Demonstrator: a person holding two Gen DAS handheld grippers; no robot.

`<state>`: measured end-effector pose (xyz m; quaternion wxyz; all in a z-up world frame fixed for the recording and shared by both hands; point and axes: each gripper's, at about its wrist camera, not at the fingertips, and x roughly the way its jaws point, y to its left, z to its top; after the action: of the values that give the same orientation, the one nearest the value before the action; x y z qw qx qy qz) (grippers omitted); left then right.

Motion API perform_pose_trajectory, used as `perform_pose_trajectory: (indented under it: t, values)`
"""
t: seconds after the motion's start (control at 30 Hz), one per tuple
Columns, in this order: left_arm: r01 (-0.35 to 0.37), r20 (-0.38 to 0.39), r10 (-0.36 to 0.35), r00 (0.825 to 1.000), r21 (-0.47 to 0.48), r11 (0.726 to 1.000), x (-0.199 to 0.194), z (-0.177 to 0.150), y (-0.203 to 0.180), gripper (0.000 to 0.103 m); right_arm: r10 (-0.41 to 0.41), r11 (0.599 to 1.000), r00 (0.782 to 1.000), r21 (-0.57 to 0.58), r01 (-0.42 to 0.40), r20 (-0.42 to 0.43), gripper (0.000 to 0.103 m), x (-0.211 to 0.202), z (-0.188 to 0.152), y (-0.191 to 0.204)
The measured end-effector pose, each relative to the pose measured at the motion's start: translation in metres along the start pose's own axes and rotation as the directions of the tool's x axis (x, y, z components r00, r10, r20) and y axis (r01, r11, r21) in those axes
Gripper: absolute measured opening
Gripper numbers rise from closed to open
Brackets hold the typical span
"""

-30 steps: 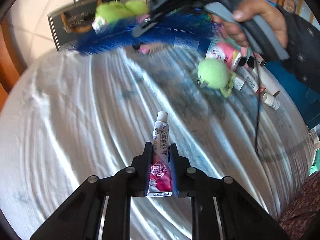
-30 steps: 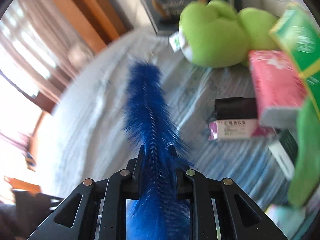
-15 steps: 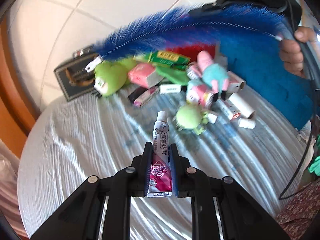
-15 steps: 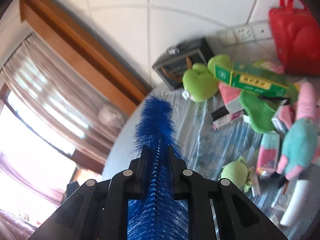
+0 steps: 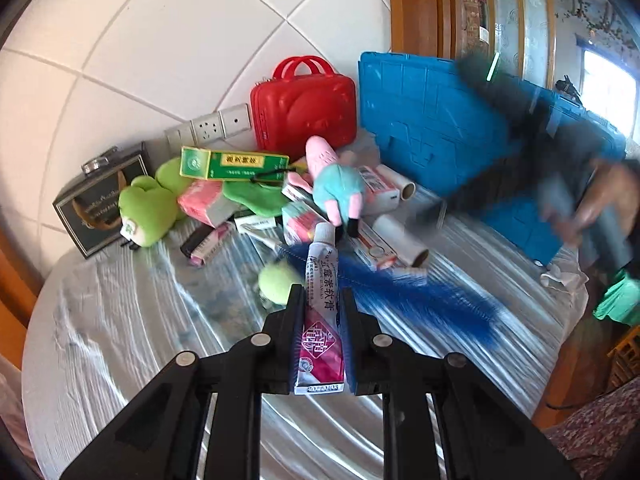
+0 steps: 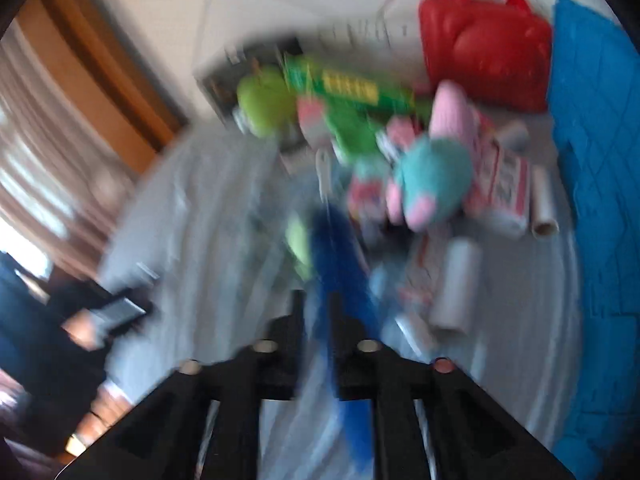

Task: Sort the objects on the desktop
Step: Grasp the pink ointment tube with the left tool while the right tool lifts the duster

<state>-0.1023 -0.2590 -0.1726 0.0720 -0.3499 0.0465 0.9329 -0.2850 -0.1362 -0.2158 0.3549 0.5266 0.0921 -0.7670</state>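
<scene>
I hold 2 grippers over a round table draped in a pale blue-grey wrinkled cloth [image 5: 120,320], and the sorting looks barely begun. My left gripper [image 5: 319,308] is clamped on a small white-and-magenta ointment tube [image 5: 322,300], white cap pointing away from me, lifted above the cloth.

My right gripper [image 6: 318,312] is opening its jaws; the long blue bristly brush [image 6: 340,280] runs between them, though heavy blur in that view keeps me from telling whether the pads press on it. In the left wrist view the same blue brush [image 5: 420,292] shows smeared and low over the cloth, just in front of the pile, so I judge it is being let go there.

The heap at the back is unsorted: a green frog-shaped plush [image 5: 148,208], a long green-and-yellow carton [image 5: 234,163], a pink tissue pack [image 5: 200,202], a teal-and-pink plush toy [image 5: 336,184], a small round green plush [image 5: 278,280], white paper rolls [image 5: 402,240] and assorted small boxes lie jumbled, touching or overlapping.

A red hard-shell case with handles [image 5: 304,112] stands shut against the tiled wall, beside a big blue plastic crate [image 5: 432,120]. What is inside the crate I cannot see.

By my reckoning, 2 items are in hand and nearly everything else remains to be sorted.
</scene>
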Motion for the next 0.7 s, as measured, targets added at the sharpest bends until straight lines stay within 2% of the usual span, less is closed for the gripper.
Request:
perform_pose_trajectory:
  t: [0.03,0.07,0.13,0.2,0.3,0.33,0.37,0.4,0.43,0.47,0.5,0.53,0.57,0.63,0.7]
  values:
    - [-0.004,-0.01,0.004,1.0,-0.005,1.0,-0.001,-0.002,-0.002,0.017,-0.048,0.999,0.998,-0.017,0.047,-0.038,0.06,0.019,-0.007,-0.002]
    - [-0.009,-0.013,0.009,1.0,-0.009,1.0,-0.003,-0.003,-0.003,0.017,-0.073,0.997,0.996,-0.025,0.071,-0.054,0.066,0.034,-0.012,-0.005]
    - [-0.013,-0.017,0.013,1.0,-0.022,1.0,-0.006,-0.008,-0.003,0.017,-0.106,0.994,0.992,-0.037,0.104,-0.07,0.066,0.057,-0.019,-0.011]
    - [-0.025,-0.033,0.024,0.999,-0.039,0.999,-0.009,-0.013,-0.003,0.017,-0.078,0.997,0.992,-0.024,0.076,-0.1,0.066,0.076,-0.018,-0.015]
    - [-0.035,-0.051,0.031,0.998,-0.07,0.997,-0.013,-0.02,0.001,0.017,-0.166,0.986,0.976,-0.042,0.162,-0.139,0.067,0.122,-0.008,-0.017]
    - [-0.039,-0.057,0.035,0.998,-0.079,0.996,-0.014,-0.023,0.002,0.017,-0.223,0.972,0.971,-0.091,0.215,-0.086,0.066,0.13,-0.004,-0.011]
    - [-0.039,-0.061,0.034,0.998,-0.084,0.996,-0.015,-0.025,0.003,0.017,-0.256,0.961,0.964,-0.127,0.245,-0.078,0.05,0.137,-0.002,-0.006]
    - [-0.041,-0.067,0.035,0.997,-0.086,0.996,-0.015,-0.028,0.002,0.017,-0.276,0.953,0.953,-0.162,0.255,-0.123,0.005,0.152,0.0,0.0]
    - [-0.048,-0.075,0.041,0.996,-0.083,0.995,-0.015,-0.029,0.002,0.017,-0.284,0.95,0.946,-0.175,0.257,-0.155,0.007,0.159,-0.001,0.003]
    - [-0.052,-0.078,0.046,0.996,-0.081,0.995,-0.016,-0.031,0.003,0.017,-0.299,0.943,0.945,-0.195,0.271,-0.133,0.007,0.159,-0.001,0.009]
    - [-0.051,-0.077,0.045,0.996,-0.082,0.995,-0.017,-0.031,0.003,0.017,-0.267,0.952,0.955,-0.188,0.241,-0.13,0.007,0.155,-0.001,0.013]
    - [-0.049,-0.072,0.043,0.996,-0.081,0.995,-0.019,-0.031,0.005,0.017,-0.16,0.983,0.979,-0.11,0.146,-0.128,0.007,0.142,0.001,0.011]
    - [-0.052,-0.069,0.047,0.997,-0.077,0.996,-0.021,-0.03,0.006,0.017,-0.09,0.995,0.989,-0.054,0.085,-0.113,0.007,0.132,0.001,0.008]
    - [-0.058,-0.058,0.054,0.997,-0.069,0.996,-0.022,-0.023,0.008,0.017,0.062,0.997,0.997,0.05,-0.06,-0.039,0.007,0.096,0.004,0.004]
    - [-0.054,-0.044,0.051,0.998,-0.059,0.997,-0.023,-0.014,0.007,0.017,0.104,0.992,0.994,0.064,-0.106,0.033,0.007,0.061,0.005,0.005]
